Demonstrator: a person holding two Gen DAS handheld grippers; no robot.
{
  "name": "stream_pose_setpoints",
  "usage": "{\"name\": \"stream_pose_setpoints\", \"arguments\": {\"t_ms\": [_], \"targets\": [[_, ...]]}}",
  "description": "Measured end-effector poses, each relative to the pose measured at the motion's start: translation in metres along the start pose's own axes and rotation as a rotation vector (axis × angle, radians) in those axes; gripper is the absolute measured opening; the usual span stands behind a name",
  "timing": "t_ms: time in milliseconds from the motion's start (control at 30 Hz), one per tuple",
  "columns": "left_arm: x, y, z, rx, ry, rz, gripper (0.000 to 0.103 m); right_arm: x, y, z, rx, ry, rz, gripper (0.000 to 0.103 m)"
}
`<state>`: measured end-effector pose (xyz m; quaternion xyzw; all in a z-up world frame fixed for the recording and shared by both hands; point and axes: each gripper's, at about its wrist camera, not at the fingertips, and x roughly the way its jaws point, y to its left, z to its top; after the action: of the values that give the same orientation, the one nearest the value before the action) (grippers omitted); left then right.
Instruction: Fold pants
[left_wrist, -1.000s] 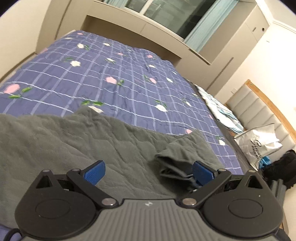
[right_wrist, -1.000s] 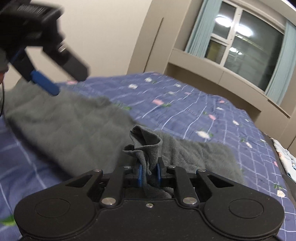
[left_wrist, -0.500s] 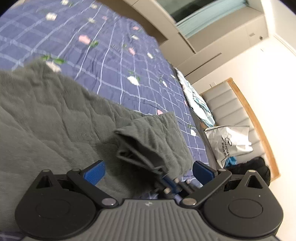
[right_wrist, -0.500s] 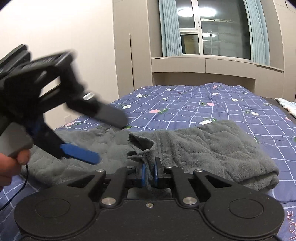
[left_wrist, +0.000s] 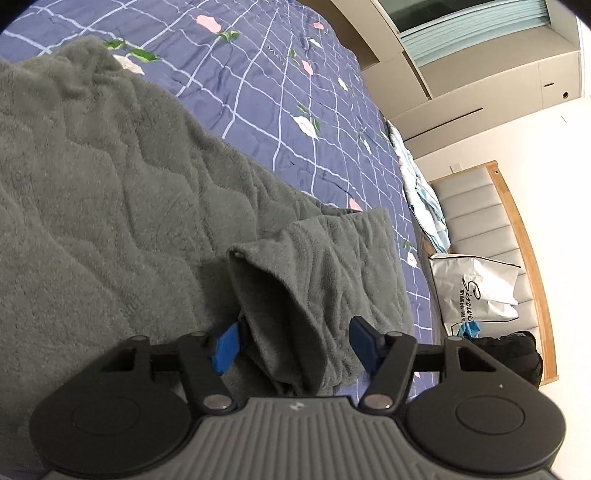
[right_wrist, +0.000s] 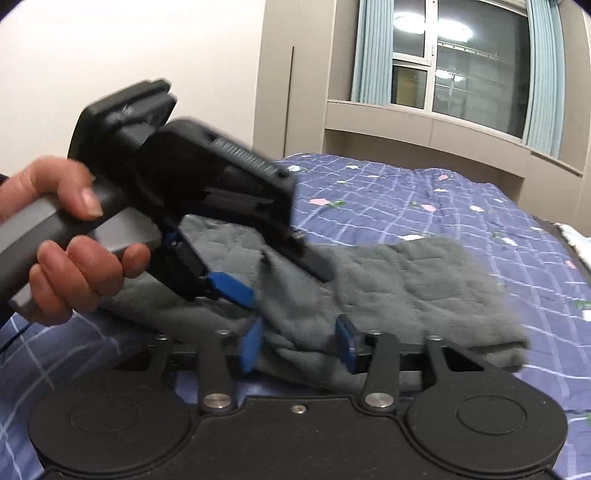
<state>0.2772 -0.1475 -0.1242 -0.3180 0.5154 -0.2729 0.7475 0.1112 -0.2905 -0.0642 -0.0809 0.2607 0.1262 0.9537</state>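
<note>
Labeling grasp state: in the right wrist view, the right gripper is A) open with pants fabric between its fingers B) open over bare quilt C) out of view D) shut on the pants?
A: the right gripper stands open, with gray pants fabric bunched between its blue fingers.

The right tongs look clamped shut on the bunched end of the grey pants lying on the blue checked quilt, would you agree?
Not quite. The right tongs are open, their blue pads apart on either side of the bunched end of the grey pants, as the right wrist view shows. The rest stands: the pants do lie on the blue checked quilt.
</note>
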Motion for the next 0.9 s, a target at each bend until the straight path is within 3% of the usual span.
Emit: {"name": "stream_pose_setpoints", "arguments": {"t_ms": [67,233,400,567,733,900], "targets": [[0.002,0.001,0.0,-0.004,0.002,0.001,0.067,-0.007,-0.014,0.004,0.001,-0.007,-0.028,0.075],[0.001,-0.001,-0.001,-0.001,-0.001,0.009,0.064,0.002,-0.055,0.021,-0.003,-0.059,-0.164,0.097],[0.0,-0.002,-0.002,0.008,-0.003,0.023,0.059,0.056,-0.104,0.038,0.061,-0.057,-0.275,0.098],[0.001,-0.003,-0.003,0.012,0.0,0.032,0.045,0.108,-0.135,0.044,0.113,0.007,-0.329,0.098],[0.005,-0.002,-0.002,0.01,0.001,0.026,0.034,0.13,-0.14,0.027,0.112,0.079,-0.35,0.098],[0.007,-0.004,-0.002,0.008,-0.002,0.028,0.028,0.131,-0.14,0.016,0.124,0.084,-0.351,0.1]]}}
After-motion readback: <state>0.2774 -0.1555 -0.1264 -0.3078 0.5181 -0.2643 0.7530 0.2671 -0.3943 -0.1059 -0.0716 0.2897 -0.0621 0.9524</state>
